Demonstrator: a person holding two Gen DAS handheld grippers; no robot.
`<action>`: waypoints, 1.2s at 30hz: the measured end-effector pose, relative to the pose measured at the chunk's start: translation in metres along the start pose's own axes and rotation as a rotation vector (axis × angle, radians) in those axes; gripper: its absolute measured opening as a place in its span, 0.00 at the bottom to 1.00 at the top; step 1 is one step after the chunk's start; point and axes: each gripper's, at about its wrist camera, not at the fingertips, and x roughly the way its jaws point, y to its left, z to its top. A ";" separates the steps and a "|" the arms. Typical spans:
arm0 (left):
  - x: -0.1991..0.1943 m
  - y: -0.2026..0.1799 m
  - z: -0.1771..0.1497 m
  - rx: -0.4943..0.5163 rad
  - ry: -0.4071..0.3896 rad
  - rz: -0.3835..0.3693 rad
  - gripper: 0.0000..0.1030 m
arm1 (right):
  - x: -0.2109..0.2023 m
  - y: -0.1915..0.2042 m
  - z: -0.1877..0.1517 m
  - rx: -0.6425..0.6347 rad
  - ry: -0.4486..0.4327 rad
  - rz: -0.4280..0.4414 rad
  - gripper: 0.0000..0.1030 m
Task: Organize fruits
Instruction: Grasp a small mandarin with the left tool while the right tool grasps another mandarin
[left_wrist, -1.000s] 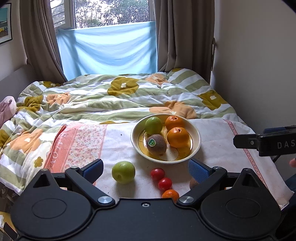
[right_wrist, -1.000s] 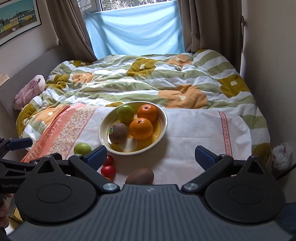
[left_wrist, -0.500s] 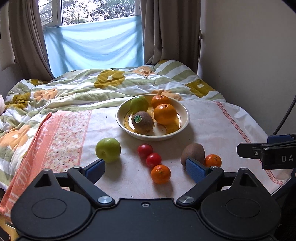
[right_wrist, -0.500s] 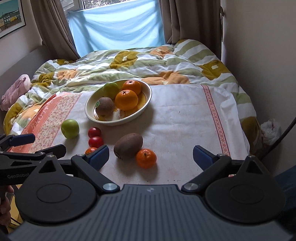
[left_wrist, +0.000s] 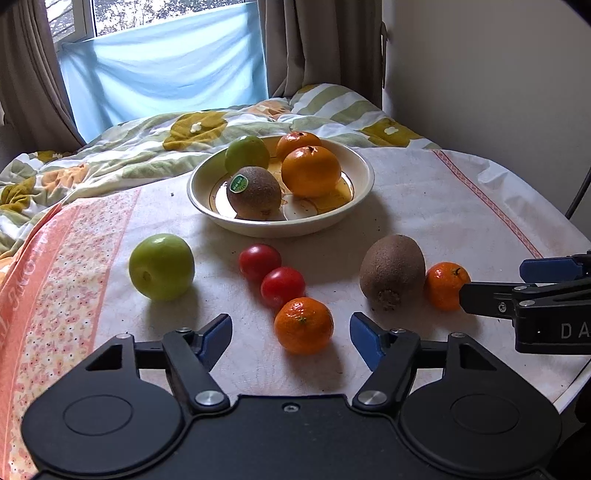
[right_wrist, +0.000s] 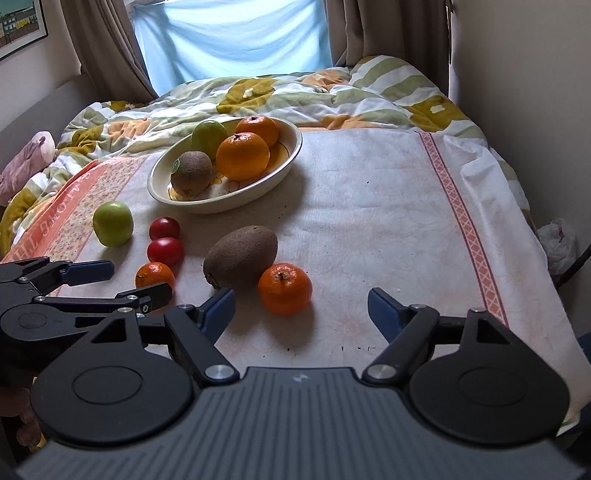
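Note:
A cream bowl (left_wrist: 360, 173) (right_wrist: 291, 151) on the cloth holds a kiwi, a green apple and two oranges. Loose on the cloth lie a green apple (left_wrist: 161, 266) (right_wrist: 112, 223), two red tomatoes (left_wrist: 259, 257) (right_wrist: 165, 250), a kiwi (left_wrist: 392, 271) (right_wrist: 242, 255) and two mandarins. My left gripper (left_wrist: 291, 334) is open and empty, its jaws on either side of one mandarin (left_wrist: 303, 325). My right gripper (right_wrist: 301, 308) is open and empty, right behind the other mandarin (right_wrist: 284, 288), which also shows in the left wrist view (left_wrist: 445, 284).
The white and pink cloth (right_wrist: 388, 206) covers a table that ends at the right near the wall. A rumpled flowered duvet (left_wrist: 147, 144) lies behind the bowl. A plastic bag (right_wrist: 559, 243) sits low at the right.
Both grippers have moved forward and down toward the loose fruit, which now looks much larger and nearer. The fruit itself has not moved. Both grippers stay open.

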 end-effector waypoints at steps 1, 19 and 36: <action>0.003 -0.001 0.000 0.009 0.006 -0.003 0.66 | 0.002 0.000 0.000 0.000 0.000 0.002 0.91; 0.018 -0.006 0.001 0.044 0.053 -0.033 0.41 | 0.034 0.006 0.004 -0.035 0.053 0.015 0.76; 0.009 0.002 -0.003 0.039 0.054 -0.003 0.41 | 0.047 0.010 0.002 -0.093 0.051 0.019 0.63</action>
